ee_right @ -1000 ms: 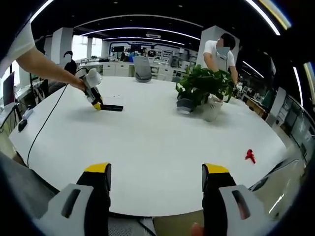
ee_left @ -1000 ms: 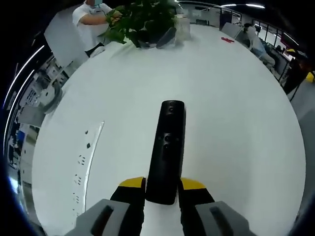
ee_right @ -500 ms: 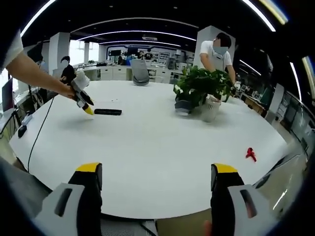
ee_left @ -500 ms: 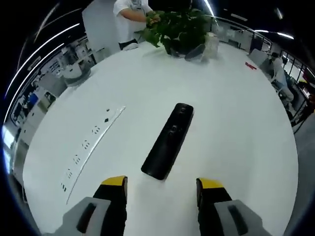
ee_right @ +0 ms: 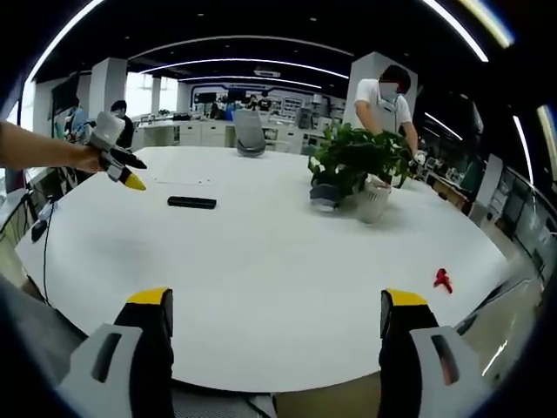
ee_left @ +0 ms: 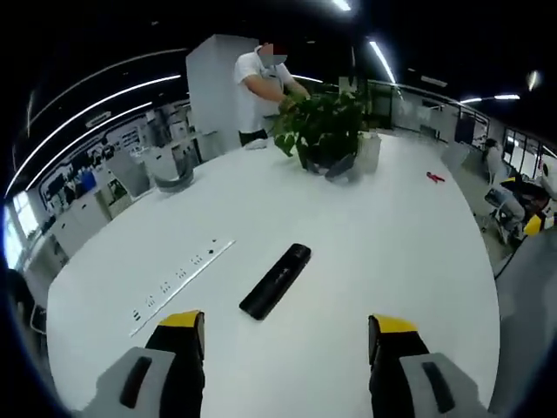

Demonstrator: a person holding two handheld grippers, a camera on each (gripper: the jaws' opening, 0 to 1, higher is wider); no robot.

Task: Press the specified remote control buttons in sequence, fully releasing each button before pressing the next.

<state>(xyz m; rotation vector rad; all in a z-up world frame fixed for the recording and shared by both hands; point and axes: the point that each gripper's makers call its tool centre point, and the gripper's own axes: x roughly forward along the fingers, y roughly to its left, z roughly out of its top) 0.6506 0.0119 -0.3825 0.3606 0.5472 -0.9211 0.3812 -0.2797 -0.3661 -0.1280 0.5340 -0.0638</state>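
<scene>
A long black remote control (ee_left: pixel 276 280) lies flat on the round white table (ee_left: pixel 383 235), ahead of my left gripper (ee_left: pixel 287 335). That gripper is open, lifted clear of the remote, with nothing between its yellow-tipped jaws. In the right gripper view the same remote (ee_right: pixel 191 202) rests far off at the left of the table (ee_right: pixel 261 287). The left gripper (ee_right: pixel 117 165) hangs above and to the left of it, held by a person's hand. My right gripper (ee_right: pixel 274 318) stands open near the table's front edge, holding nothing.
A potted green plant (ee_left: pixel 326 131) (ee_right: pixel 357 161) stands at the far side, with a person in a white shirt (ee_left: pixel 261 83) behind it. A small red object (ee_right: pixel 444 279) lies at the right. A strip of sockets (ee_left: pixel 178 277) is set into the table left of the remote.
My left gripper let go of the remote, opened and drew back and up from it. The remote stays on the table. The right gripper's jaws have spread a little wider.
</scene>
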